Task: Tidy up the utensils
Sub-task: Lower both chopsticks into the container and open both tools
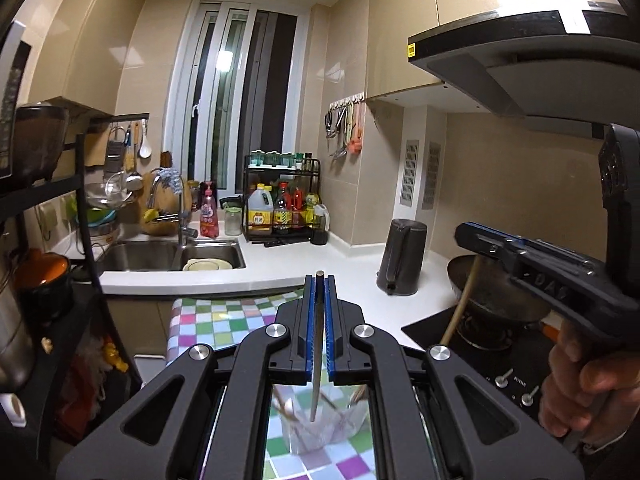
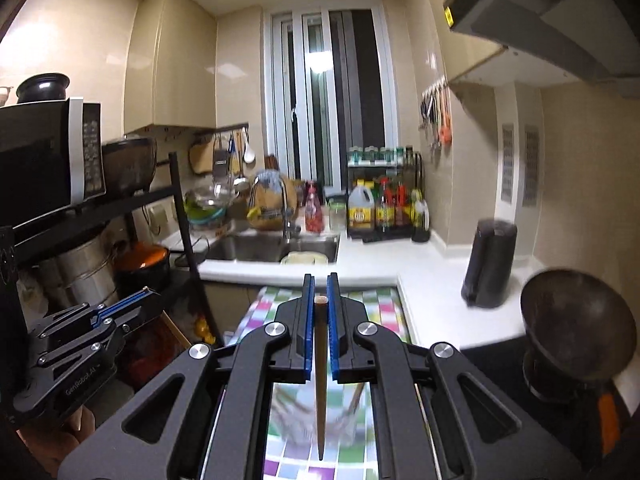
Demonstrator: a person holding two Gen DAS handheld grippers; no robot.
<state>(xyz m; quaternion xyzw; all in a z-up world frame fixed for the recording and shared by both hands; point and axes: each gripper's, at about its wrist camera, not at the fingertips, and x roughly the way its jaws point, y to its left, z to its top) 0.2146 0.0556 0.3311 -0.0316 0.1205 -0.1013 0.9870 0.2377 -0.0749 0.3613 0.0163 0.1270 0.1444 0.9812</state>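
My left hand-held gripper [image 1: 319, 280] pinches a slim metal chopstick [image 1: 317, 344] upright, tip down, so it can drop into the clear cup [image 1: 320, 424] on the checkered tabletop [image 1: 208, 320]; my right hand-held gripper [image 2: 319, 280] clamps a tapered wooden chopstick [image 2: 320, 376] likewise above that cup.

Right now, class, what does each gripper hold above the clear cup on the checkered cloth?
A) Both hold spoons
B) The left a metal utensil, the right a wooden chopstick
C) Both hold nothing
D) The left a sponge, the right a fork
B: the left gripper pinches a thin metal utensil, the right gripper a brown wooden chopstick, both pointing down at the clear cup.
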